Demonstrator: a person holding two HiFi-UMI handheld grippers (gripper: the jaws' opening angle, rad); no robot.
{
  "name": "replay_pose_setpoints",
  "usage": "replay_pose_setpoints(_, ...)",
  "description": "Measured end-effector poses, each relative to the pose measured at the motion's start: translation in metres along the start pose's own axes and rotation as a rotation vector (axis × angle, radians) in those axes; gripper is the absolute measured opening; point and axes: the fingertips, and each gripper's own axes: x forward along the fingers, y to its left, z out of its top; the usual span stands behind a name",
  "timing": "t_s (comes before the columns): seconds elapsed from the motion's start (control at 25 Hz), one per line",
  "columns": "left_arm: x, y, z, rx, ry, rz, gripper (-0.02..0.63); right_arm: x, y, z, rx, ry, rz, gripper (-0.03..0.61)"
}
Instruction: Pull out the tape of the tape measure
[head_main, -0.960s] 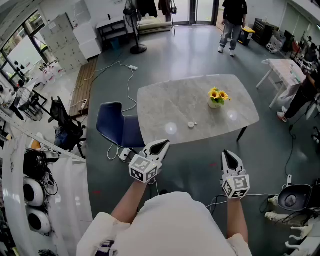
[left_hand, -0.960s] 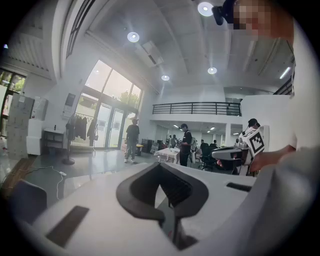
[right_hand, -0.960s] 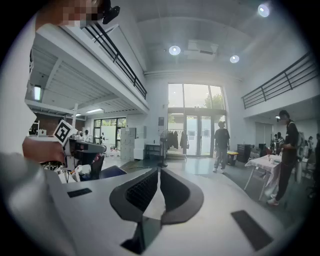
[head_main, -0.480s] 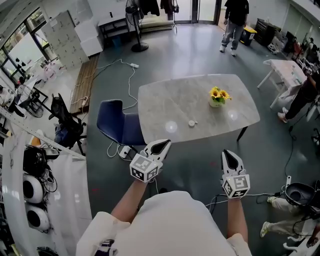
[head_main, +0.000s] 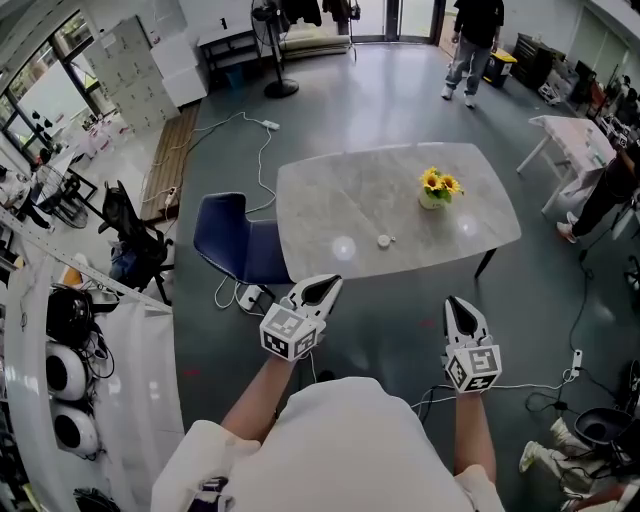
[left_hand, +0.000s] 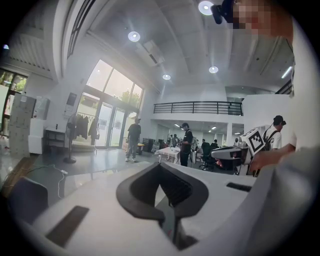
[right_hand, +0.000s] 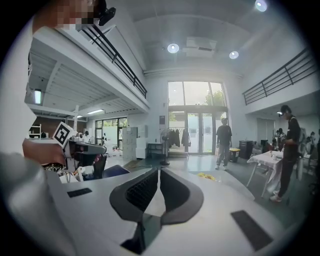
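Observation:
A small round white object (head_main: 383, 240), which may be the tape measure, lies on the grey marble table (head_main: 330, 200), near its front edge. My left gripper (head_main: 322, 289) and right gripper (head_main: 460, 308) hover over the floor short of the table, close to my body and well apart from the object. Both are shut with nothing between the jaws. The left gripper view has its jaws (left_hand: 161, 173) closed against the room behind. The right gripper's jaws (right_hand: 158, 176) stand the same way in its own view. Neither gripper view shows the white object.
A vase of yellow flowers (head_main: 435, 189) stands on the table to the right of the object. A blue chair (head_main: 232, 250) sits at the table's left front corner. Cables (head_main: 540, 390) run across the floor, and people (head_main: 474, 40) stand beyond the table.
Both grippers have stayed nearly still. The black chair base at the lower right has slid down toward the corner, and the head view has shifted slightly.

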Motion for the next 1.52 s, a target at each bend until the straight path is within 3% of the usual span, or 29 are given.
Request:
replay_pose_setpoints(0.32,0.002,-0.007,-0.002,0.023,-0.008,0.013,0.016,-0.003,-0.01,-0.005,0.014,0.005,-0.009,0.043)
replay_pose_setpoints(0.64,0.002,-0.01,-0.004,0.019,-0.012,0.024,0.116,-0.003,-0.009,-0.012,0.033,0.011,0.037,0.053)
replay_pose_setpoints(0.76,0.003,-0.012,-0.008,0.025,-0.004,0.028,0.152,-0.003,-0.01,-0.015,0.025,0.012,0.046,0.101)
replay_pose_setpoints(1.08,0.007,-0.017,-0.01,0.014,0.002,0.045,0.252,-0.004,-0.012,-0.017,-0.003,0.027,0.082,0.101)
replay_pose_setpoints(1.52,0.019,-0.029,-0.012,0.016,0.007,0.086,0.275,-0.008,-0.033,-0.023,-0.009,0.03,0.117,0.101)
